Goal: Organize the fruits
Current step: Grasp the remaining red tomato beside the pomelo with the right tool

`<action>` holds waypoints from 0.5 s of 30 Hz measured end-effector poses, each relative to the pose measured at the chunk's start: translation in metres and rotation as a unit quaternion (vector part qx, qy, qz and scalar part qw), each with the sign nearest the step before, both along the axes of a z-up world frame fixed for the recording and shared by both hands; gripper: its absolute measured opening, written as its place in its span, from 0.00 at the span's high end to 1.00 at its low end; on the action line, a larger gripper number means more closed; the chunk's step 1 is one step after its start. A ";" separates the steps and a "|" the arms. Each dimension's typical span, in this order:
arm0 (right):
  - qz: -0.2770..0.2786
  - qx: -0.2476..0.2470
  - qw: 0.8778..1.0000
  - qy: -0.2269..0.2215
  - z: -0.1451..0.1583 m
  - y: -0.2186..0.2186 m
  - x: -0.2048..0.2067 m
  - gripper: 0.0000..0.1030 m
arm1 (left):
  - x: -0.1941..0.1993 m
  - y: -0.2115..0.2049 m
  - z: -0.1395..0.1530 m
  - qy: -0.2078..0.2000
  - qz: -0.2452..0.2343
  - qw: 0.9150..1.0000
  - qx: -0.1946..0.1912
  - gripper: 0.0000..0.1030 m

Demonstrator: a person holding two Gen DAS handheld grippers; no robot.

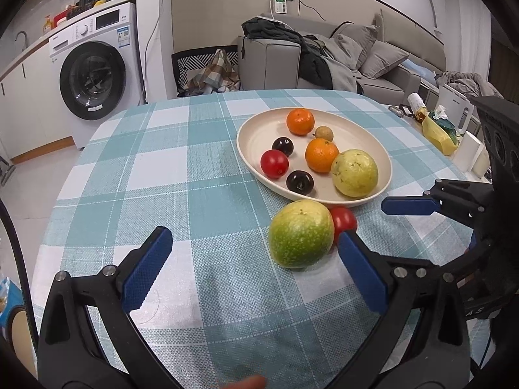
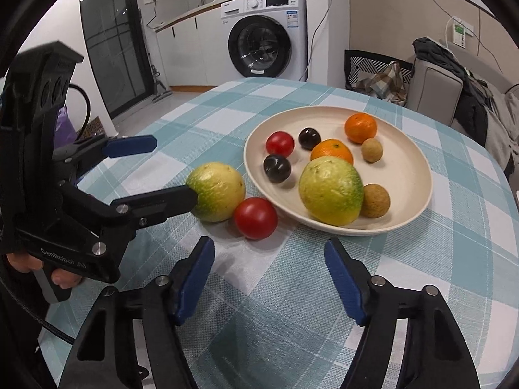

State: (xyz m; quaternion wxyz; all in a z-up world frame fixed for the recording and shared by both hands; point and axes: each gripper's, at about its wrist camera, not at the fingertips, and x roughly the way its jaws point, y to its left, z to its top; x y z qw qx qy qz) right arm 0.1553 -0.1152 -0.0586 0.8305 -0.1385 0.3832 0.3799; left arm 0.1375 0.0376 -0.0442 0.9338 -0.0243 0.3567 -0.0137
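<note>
Right wrist view: both grippers, left (image 2: 152, 170) and right (image 2: 269, 259), jaws apart, gripping nothing. Green-yellow round guava (image 2: 216, 191) and red tomato (image 2: 255, 218) on checked tablecloth (image 2: 292, 308), near edge, beside cream oval plate (image 2: 418, 168).

hidden: loose tomato (image 1: 344, 220) half behind green guava (image 1: 301, 233) | lower longan in plate hidden from left wrist view

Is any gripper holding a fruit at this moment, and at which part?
Nothing is held. The left gripper is open beside the green guava on the tablecloth; the right gripper is open and empty.
</note>
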 end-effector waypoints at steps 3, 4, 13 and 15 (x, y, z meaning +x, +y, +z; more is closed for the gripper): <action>0.002 -0.002 1.000 0.007 -0.002 0.002 0.002 0.37 | 0.000 0.002 0.000 0.002 -0.005 1.000 0.001 0.07; 0.001 -0.004 1.000 0.008 -0.003 0.002 0.003 0.38 | 0.000 0.002 0.000 0.002 -0.005 1.000 0.000 0.08; 0.008 -0.025 1.000 0.004 -0.006 0.017 0.002 0.45 | -0.001 0.006 0.001 -0.006 -0.009 1.000 -0.007 0.08; 0.007 -0.028 1.000 0.003 -0.007 0.020 0.004 0.48 | -0.002 0.007 0.002 -0.006 -0.008 1.000 -0.008 0.08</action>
